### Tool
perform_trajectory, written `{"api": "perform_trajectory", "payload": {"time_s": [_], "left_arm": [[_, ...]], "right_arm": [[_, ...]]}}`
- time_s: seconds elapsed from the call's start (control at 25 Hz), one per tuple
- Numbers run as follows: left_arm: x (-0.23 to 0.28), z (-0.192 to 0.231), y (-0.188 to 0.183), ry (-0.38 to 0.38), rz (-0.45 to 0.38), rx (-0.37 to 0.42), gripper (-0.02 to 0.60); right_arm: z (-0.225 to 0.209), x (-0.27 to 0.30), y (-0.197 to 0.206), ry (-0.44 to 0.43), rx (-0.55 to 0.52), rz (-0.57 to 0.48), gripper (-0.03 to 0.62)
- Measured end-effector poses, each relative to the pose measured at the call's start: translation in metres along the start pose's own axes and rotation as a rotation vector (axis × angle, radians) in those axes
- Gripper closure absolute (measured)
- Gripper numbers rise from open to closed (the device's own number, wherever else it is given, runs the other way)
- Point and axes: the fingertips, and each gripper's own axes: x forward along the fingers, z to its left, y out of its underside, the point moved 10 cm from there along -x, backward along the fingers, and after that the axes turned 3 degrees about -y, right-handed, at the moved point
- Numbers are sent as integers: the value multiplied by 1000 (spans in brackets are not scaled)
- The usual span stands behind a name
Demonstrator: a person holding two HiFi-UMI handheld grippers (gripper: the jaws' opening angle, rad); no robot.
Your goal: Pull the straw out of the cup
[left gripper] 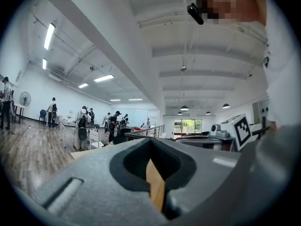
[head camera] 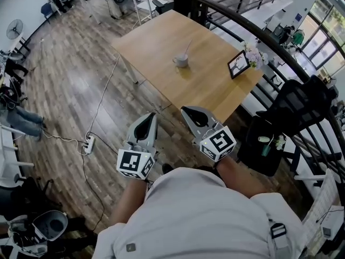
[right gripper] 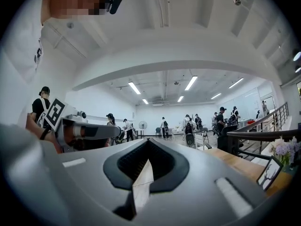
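Observation:
A grey cup point(head camera: 181, 61) with a thin straw point(head camera: 187, 49) leaning out of it stands near the middle of the wooden table point(head camera: 156, 39). Both grippers are held close to the person's body, over the floor and short of the table's near corner. My left gripper point(head camera: 149, 116) and my right gripper point(head camera: 186, 110) point toward the table, side by side, jaws shut with nothing in them. In the left gripper view point(left gripper: 153, 147) and the right gripper view point(right gripper: 148, 147) the jaws meet at a thin slit. Neither gripper view shows the cup.
A small picture frame point(head camera: 238, 64) and a bunch of flowers point(head camera: 254, 55) sit at the table's right corner. A dark railing point(head camera: 253, 31) runs behind the table. A power strip point(head camera: 89, 144) and its cable lie on the wood floor at left. A black chair point(head camera: 294, 109) stands at right.

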Motion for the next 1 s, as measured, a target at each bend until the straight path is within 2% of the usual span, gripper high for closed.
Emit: {"api": "perform_trajectory", "payload": {"time_s": [0.2, 0.44, 0.64, 0.8, 1.0], "left_arm": [[0, 46, 7, 10, 7, -2, 578], [25, 73, 12, 31, 28, -28, 578], [64, 85, 14, 45, 48, -3, 578], [113, 92, 16, 69, 71, 13, 578], [177, 87, 16, 124, 81, -56, 578]], "right_arm": [[10, 36, 9, 14, 0, 19, 585], [-11, 60, 16, 39, 18, 36, 585], [-50, 74, 25, 58, 44, 34, 585], [-93, 82, 24, 82, 22, 29, 585], [-148, 80, 19, 128, 43, 13, 585]]}}
